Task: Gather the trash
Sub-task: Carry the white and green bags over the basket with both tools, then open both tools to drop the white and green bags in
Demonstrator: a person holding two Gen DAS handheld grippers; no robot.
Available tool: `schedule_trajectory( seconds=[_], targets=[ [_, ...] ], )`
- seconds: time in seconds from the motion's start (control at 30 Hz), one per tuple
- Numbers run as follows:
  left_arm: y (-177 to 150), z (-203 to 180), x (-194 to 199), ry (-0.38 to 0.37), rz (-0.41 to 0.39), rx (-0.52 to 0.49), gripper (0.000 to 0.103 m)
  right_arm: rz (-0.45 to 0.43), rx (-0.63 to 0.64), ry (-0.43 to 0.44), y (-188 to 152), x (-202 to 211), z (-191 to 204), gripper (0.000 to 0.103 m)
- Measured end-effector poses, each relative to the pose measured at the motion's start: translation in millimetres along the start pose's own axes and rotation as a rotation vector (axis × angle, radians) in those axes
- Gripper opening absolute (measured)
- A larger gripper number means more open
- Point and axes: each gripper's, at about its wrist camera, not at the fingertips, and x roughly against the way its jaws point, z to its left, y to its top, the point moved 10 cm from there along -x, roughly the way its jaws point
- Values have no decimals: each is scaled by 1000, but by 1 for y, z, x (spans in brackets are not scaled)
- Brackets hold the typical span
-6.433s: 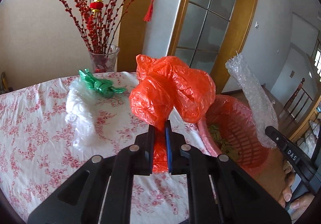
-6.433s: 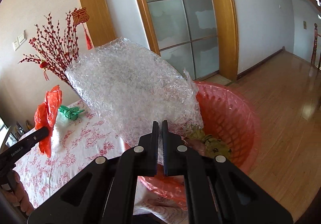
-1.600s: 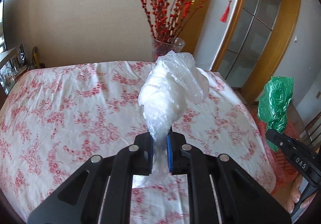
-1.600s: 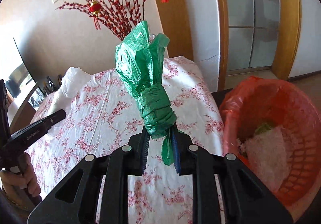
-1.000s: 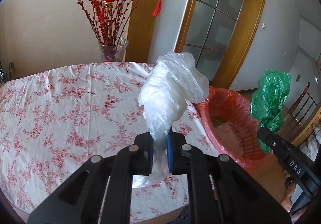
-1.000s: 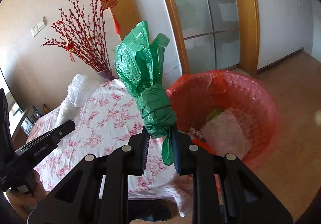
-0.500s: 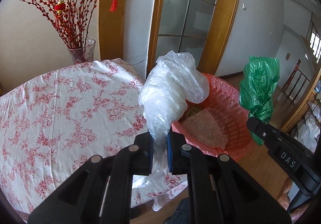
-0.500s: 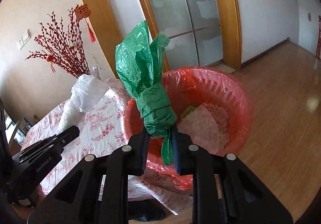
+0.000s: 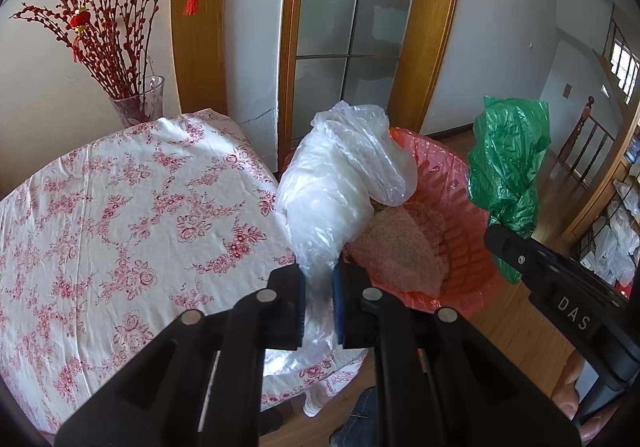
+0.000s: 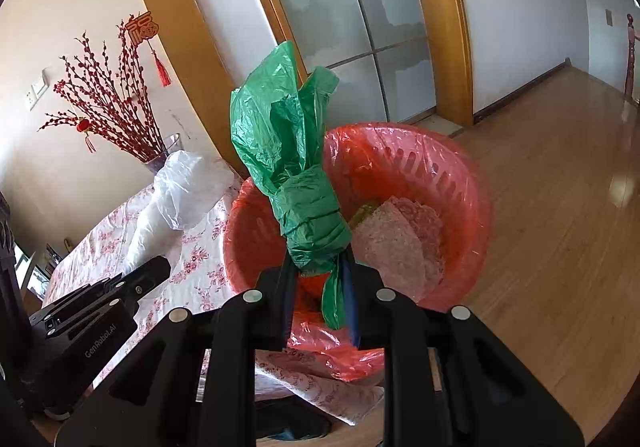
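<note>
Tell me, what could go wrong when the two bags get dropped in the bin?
The white bag sits near the pink bin rim on the table side, so it might slide out onto the tablecloth. The green bag is light and crinkly; it may snag in the right gripper.

bright daylight | glare on floor (image 10: 616, 183) | sharp focus | fisheye edges, dark corners

We found the basket (image 9: 456, 183) standing on the floor (image 10: 560, 207) just beside the surface (image 9: 120, 207), with a sheet of wrap (image 9: 400, 251) lying inside it. The vase (image 9: 138, 107) stood at the surface's far edge, before the wall. Behind the basket was the door (image 9: 352, 35). A bag (image 9: 340, 187) hung over the surface's edge at the basket's rim, another bag (image 10: 300, 187) above the basket.
</note>
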Motion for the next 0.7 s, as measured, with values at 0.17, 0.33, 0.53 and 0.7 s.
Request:
schedule_trajectory(
  seconds=[0.17, 0.33, 0.53, 0.7],
  targets=[
    [1, -8, -11, -44, 27, 12, 12, 6, -28, -2, 3, -4, -8, 21],
    [12, -20, -24, -97, 40, 22, 12, -1, -65, -7, 16, -7, -24, 21],
    [22, -36, -42, -142, 67, 31, 12, 0, -110, 5, 30, -13, -38, 21],
    [31, -45, -56, -173, 71, 34, 17, -6, -115, 27, 43, -20, -38, 25]
  ],
)
